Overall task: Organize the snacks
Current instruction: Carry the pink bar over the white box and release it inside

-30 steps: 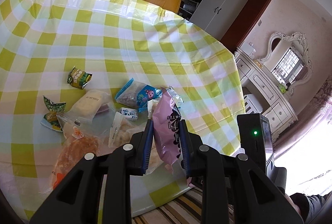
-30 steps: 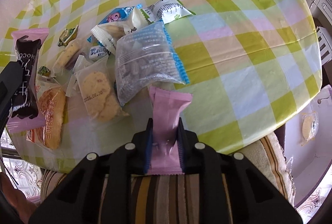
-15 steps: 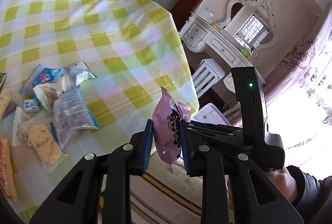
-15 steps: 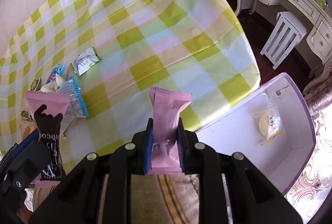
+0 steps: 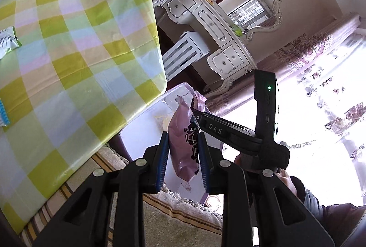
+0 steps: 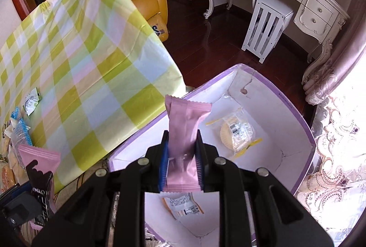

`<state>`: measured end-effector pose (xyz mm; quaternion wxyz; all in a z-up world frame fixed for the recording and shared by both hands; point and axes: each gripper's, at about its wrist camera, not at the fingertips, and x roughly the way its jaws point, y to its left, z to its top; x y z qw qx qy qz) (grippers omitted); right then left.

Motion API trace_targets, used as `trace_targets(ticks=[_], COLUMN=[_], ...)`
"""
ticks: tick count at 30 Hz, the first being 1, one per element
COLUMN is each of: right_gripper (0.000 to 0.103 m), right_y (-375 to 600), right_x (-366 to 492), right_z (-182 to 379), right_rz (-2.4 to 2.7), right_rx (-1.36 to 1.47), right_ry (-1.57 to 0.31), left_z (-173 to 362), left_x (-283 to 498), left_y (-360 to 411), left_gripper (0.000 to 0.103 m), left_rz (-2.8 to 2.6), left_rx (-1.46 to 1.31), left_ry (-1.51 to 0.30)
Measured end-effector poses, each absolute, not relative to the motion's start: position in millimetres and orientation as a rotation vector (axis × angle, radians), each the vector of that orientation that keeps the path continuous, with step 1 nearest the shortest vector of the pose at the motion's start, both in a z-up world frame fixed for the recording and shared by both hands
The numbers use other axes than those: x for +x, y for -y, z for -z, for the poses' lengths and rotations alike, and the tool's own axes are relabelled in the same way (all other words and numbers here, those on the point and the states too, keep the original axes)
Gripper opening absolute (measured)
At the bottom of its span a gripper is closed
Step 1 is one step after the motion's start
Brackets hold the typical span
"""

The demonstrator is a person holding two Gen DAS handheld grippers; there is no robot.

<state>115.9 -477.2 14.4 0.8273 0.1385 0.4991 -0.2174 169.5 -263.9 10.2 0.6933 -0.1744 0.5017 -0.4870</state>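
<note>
Both hands are swinging away from the snack pile, which a second ago was lying directly ahead of the jaws; now the open box is filling the space beyond them instead. The right gripper (image 6: 182,155) is clenching its jaws on a plain pink packet (image 6: 184,130), holding it upright just above the white box (image 6: 306,132) with the lilac rim. Beyond those jaws, on the box floor, a clear-wrapped round biscuit (image 6: 233,131) is already lying; directly below them an orange-and-white packet (image 6: 181,202) is resting too. The left gripper (image 5: 184,156) is likewise gripping a pink packet with dark lettering (image 5: 183,139), its jaws pointing toward the same box, with the right-hand tool crossing just ahead. Off to the left of both jaws, on the checked bench (image 6: 91,77), several snacks (image 6: 20,132) are still waiting. So two items appear stored, two are about to be dropped in, and the pile is remaining to be cleared.
</note>
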Motion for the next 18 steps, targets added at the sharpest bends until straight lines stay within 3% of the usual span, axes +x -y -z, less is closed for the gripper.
trace_targets(ticks=[4, 18], right_gripper=[0.021, 0.021], right_y=[494.5, 522.1], right_x=[107.9, 98.9], right_z=[-9.5, 41.1], right_rz=[0.48, 0.476], right_rx=[0.305, 0.37], right_ry=[-1.059, -1.152], left_z=[4.9, 33.8], left_x=[178.8, 182.0], left_y=[276.3, 352.9], left_gripper=[0.025, 0.025], left_rz=[1.131, 0.972], left_rx=[-0.455, -0.164], left_ry=[-1.19, -1.316])
